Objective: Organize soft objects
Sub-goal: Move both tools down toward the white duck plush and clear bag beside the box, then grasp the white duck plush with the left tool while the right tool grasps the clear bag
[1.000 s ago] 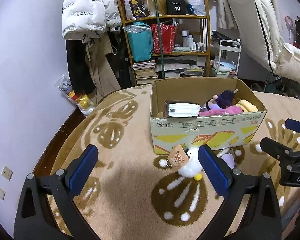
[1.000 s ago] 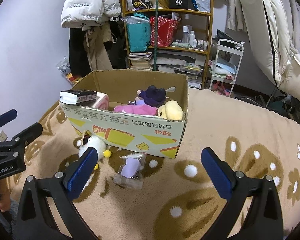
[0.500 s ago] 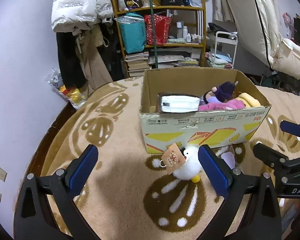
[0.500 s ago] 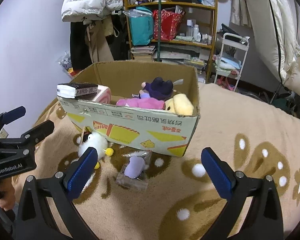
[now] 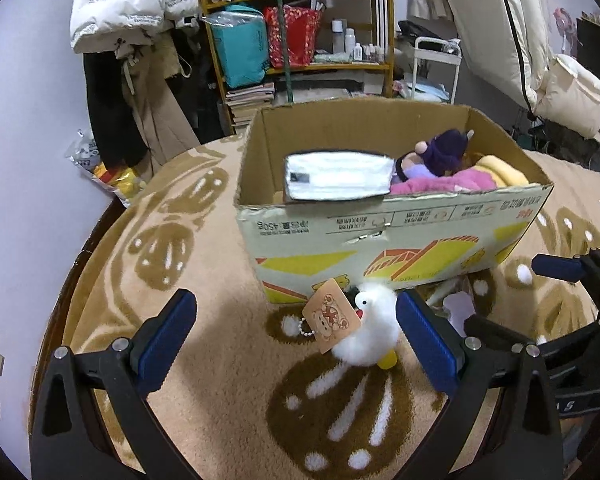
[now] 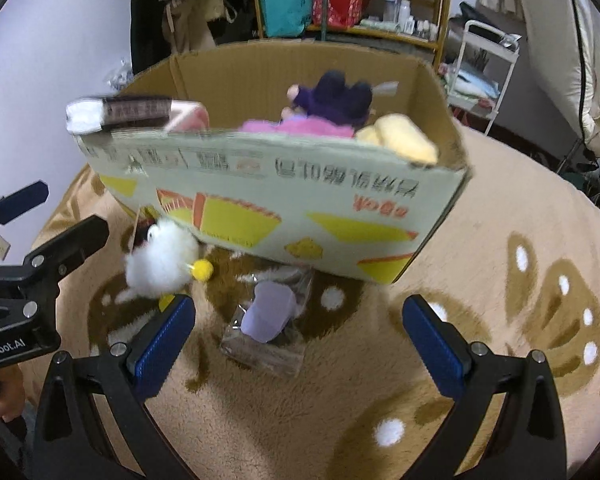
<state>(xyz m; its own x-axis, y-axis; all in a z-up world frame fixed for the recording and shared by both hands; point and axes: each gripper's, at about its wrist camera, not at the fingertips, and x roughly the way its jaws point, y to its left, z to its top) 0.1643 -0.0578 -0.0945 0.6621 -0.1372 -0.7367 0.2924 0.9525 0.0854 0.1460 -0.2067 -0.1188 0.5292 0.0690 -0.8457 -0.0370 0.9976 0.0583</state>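
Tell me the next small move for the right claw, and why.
Probably ease the right claw forward and down over the purple toy in its clear bag. Both claws are open and hold nothing. The bag lies on the blanket in front of the box, nearly centred between the right claw's fingers, while the white duck sits nearer the left claw.

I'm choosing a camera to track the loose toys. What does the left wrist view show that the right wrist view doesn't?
Only the left wrist view shows the bear-print tag on the white plush duck. Only the right wrist view shows the whole bagged purple toy on the blanket. Both show the duck, the cardboard box holding plush toys, and both open tools: left, right.
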